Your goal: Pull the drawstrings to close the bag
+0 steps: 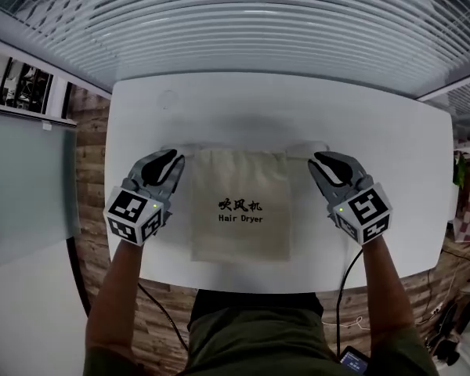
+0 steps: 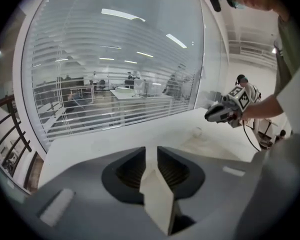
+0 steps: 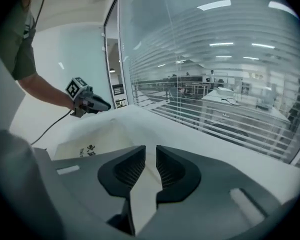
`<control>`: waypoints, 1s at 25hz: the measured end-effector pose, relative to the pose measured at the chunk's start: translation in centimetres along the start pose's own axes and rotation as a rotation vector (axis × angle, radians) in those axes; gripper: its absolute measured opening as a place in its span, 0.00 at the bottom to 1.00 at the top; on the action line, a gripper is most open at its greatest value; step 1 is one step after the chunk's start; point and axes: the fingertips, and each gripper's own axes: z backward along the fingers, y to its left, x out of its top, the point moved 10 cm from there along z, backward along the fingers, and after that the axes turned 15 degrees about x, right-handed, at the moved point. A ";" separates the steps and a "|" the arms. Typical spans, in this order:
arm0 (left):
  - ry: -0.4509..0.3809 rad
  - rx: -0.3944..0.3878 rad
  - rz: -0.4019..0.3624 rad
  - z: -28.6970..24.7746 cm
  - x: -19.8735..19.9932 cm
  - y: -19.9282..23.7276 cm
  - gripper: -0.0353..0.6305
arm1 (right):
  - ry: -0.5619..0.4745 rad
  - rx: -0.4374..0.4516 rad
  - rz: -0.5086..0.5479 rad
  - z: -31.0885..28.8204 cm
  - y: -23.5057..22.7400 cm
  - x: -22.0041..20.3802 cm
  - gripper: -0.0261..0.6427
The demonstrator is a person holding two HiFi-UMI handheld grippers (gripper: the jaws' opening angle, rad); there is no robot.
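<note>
A cream drawstring bag (image 1: 239,198) printed "Hair Dryer" lies flat on the white table (image 1: 258,100), its gathered mouth at the far end. Pale cord ends stick out at the mouth's left corner (image 1: 172,148) and right corner (image 1: 312,146). My left gripper (image 1: 175,157) rests just left of the mouth, my right gripper (image 1: 317,160) just right of it, both pointing away from me and downward. In the left gripper view the left gripper (image 2: 151,150) shows a narrow gap with bare table in it. The right gripper (image 3: 150,148) looks the same in its own view. No cord shows between either pair of pads.
A glass wall with slatted blinds (image 1: 282,22) runs behind the table's far edge. Wood-look floor (image 1: 90,171) borders the table on both sides. A black cable (image 1: 345,276) hangs from the right gripper. The bag (image 2: 215,144) fills the table's middle.
</note>
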 end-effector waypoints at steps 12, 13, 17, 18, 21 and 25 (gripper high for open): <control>0.044 -0.156 -0.336 -5.5 -0.3 0.9 0.18 | 0.257 0.020 0.265 -4.4 -2.3 -1.0 0.19; 0.043 -0.169 -0.371 -5.8 -0.3 0.9 0.18 | 0.274 0.031 0.272 -4.6 -2.4 -1.2 0.20; 0.062 -0.230 -0.530 -7.1 -0.4 0.7 0.20 | 0.340 0.083 0.294 -5.3 -3.2 -2.0 0.22; 0.069 -0.246 -0.566 -7.4 -0.5 0.7 0.21 | 0.356 0.098 0.306 -5.6 -3.4 -2.0 0.22; 0.079 -0.301 -0.628 -8.1 -0.4 0.7 0.21 | 0.399 0.137 0.341 -6.1 -3.8 -1.9 0.21; 0.100 -0.379 -0.713 -8.6 0.1 0.9 0.21 | 0.401 0.195 0.332 -6.4 -4.2 -1.4 0.21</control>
